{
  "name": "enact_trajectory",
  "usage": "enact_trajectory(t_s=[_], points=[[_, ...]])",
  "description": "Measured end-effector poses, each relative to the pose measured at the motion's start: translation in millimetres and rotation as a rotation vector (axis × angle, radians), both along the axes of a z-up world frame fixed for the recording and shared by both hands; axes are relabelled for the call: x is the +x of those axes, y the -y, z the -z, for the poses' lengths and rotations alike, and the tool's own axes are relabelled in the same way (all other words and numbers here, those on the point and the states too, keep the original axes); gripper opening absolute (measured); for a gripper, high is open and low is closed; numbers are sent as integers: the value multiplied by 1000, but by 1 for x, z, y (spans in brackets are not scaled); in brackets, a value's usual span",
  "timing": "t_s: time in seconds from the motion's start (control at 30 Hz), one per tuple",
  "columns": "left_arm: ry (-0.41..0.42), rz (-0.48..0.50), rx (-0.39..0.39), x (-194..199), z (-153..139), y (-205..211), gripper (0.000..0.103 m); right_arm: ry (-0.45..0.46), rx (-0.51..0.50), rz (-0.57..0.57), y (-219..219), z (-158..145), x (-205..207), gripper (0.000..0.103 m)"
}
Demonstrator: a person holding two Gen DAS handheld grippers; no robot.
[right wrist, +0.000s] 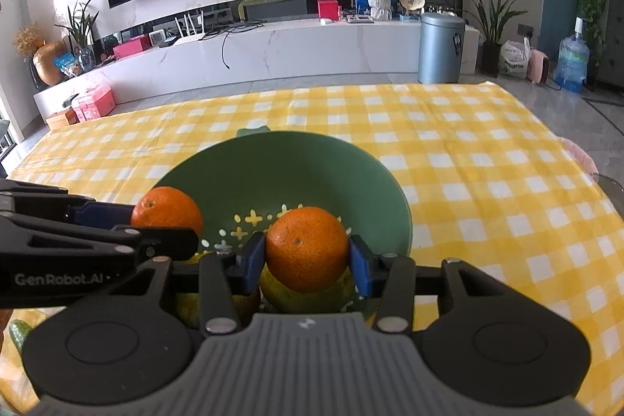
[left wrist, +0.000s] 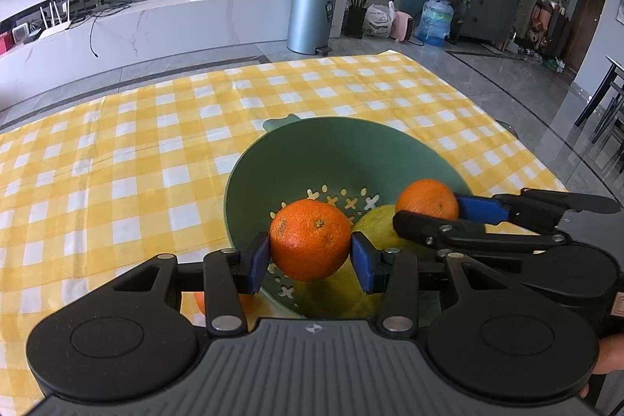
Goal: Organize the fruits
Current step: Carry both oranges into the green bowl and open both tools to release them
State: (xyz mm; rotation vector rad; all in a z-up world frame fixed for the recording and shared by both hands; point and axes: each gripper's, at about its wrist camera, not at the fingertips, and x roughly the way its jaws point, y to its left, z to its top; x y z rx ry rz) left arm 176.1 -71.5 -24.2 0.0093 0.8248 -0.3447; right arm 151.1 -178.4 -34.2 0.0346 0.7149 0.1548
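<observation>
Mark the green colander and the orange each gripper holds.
Green plastic colander (left wrist: pixel 312 151): left wrist view, inner wall.
Left gripper's orange (left wrist: pixel 310 244): left wrist view, front skin.
Right gripper's orange (right wrist: pixel 306 248): right wrist view, front skin.

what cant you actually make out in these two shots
- Yellow-green fruit in the green colander: mostly hidden by the right gripper and its orange; kind unclear.
- Orange object on the cloth, left wrist view: covered by the left gripper.
- Green item, right wrist view: cut off by the picture edge.

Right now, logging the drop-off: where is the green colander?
The green colander sits mid-table on the yellow checked cloth, directly below both orange-holding grippers.
</observation>
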Motion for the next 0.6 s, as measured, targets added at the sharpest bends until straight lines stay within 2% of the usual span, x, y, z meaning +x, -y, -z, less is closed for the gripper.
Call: enact_trajectory(t_s=[0.23,0.6], points=[[-15,-8,15,10,7,2,50,34,-17,5,-2,0,7,43],[-29,-9,13,14,7,1,52,41,16,21,2,0,5,43]])
